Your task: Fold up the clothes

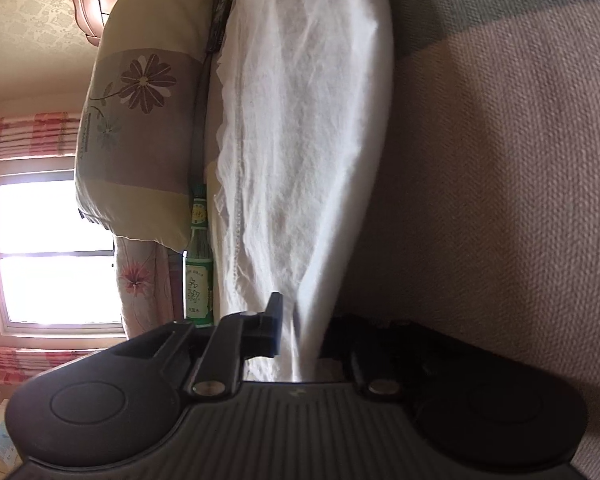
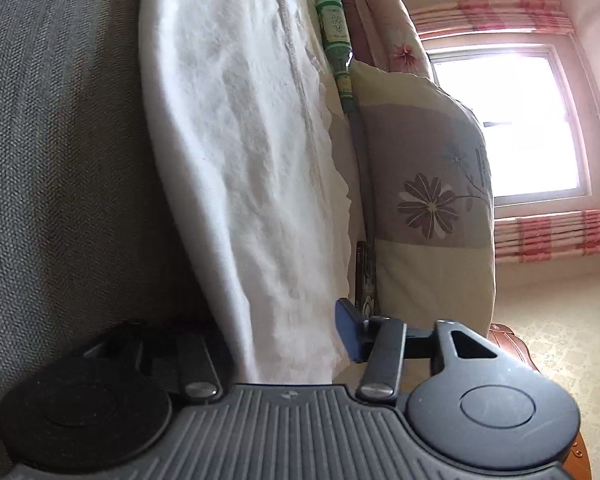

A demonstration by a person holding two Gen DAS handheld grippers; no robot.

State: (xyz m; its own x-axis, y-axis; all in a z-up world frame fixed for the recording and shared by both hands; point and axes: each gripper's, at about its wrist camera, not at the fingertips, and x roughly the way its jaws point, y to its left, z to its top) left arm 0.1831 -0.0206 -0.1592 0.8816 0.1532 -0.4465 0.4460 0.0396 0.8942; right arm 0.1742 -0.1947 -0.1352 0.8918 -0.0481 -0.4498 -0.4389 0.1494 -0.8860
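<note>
Jaws of both grippers [image 1: 300,336] [image 2: 288,336] around white cloth [image 1: 300,140]

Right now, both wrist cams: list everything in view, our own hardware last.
white garment: 1, white, stretched along the sofa between both grippers
sofa seat: 1, grey-brown weave, under the garment
cushion: 1, cream and grey with flower print, beside the garment
green bottle: 1, green glass, lying between cushion and garment
window: 1, bright, pink curtains at either side
left gripper: 1, black, jaws around the garment's end
right gripper: 1, black, jaws around the other end
</note>
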